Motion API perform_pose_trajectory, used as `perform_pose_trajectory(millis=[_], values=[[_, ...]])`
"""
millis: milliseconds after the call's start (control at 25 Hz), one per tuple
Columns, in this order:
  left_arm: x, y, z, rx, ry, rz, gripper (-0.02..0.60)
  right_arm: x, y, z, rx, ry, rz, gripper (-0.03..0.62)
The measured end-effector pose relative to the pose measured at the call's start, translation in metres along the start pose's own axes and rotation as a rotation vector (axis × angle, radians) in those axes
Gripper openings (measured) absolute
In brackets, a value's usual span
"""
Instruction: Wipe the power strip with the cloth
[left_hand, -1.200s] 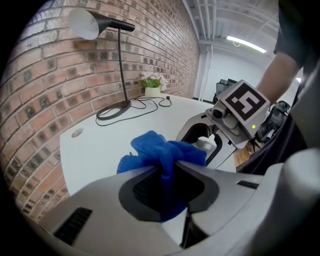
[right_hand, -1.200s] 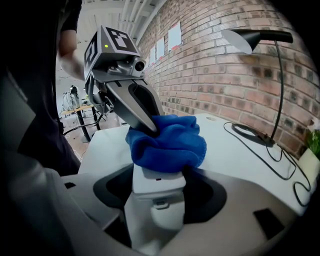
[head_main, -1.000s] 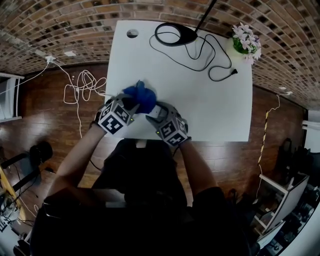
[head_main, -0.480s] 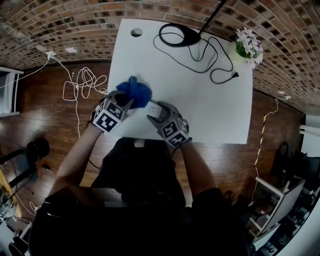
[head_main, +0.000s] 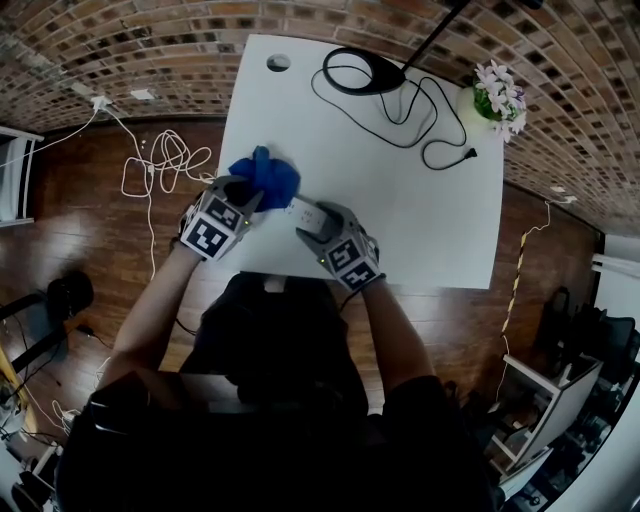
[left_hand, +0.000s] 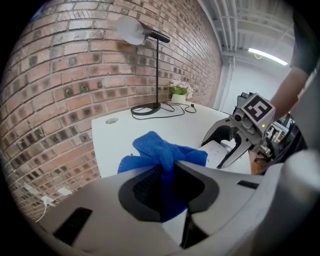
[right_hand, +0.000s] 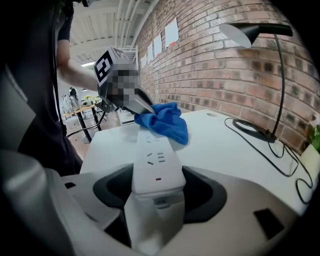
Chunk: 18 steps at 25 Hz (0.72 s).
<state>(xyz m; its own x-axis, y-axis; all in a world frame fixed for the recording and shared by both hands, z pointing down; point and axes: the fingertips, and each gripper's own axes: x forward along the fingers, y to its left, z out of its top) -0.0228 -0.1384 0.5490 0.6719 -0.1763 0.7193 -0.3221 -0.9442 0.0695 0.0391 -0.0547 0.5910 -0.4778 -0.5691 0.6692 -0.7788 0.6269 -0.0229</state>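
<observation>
A white power strip (right_hand: 156, 162) lies on the white table (head_main: 420, 210), its near end clamped in my right gripper (right_hand: 155, 200), which is shut on it. In the head view the power strip (head_main: 303, 210) runs from my right gripper (head_main: 318, 226) toward the left. A bunched blue cloth (left_hand: 162, 160) is pinched between the jaws of my left gripper (left_hand: 167, 187). The cloth (head_main: 265, 175) rests on the strip's far end, with my left gripper (head_main: 243, 198) just behind it. In the right gripper view the cloth (right_hand: 165, 121) covers the strip's far end.
A black desk lamp (head_main: 365, 70) and its trailing cord (head_main: 430, 110) occupy the far side of the table. A potted flower (head_main: 497, 90) stands at the far right corner. White cables (head_main: 160, 165) lie on the wooden floor left of the table.
My left gripper has slid the cloth leftward along the power strip toward its far end. More of the strip's white top shows now. My right gripper has kept still.
</observation>
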Motion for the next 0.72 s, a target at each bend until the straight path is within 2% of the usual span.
perform_pose_trajectory(millis=[200, 520, 720], values=[[-0.007, 0.010, -0.006, -0.031, -0.004, 0.034, 0.075, 0.000, 0.001, 0.000, 0.006, 0.010, 0.004, 0.298], [-0.011, 0.019, -0.009, -0.073, -0.022, 0.024, 0.077, 0.000, 0.000, -0.001, 0.042, 0.028, -0.003, 0.299], [-0.009, 0.018, -0.008, -0.043, -0.026, 0.010, 0.077, 0.001, -0.001, -0.002, 0.065, 0.050, -0.019, 0.301]])
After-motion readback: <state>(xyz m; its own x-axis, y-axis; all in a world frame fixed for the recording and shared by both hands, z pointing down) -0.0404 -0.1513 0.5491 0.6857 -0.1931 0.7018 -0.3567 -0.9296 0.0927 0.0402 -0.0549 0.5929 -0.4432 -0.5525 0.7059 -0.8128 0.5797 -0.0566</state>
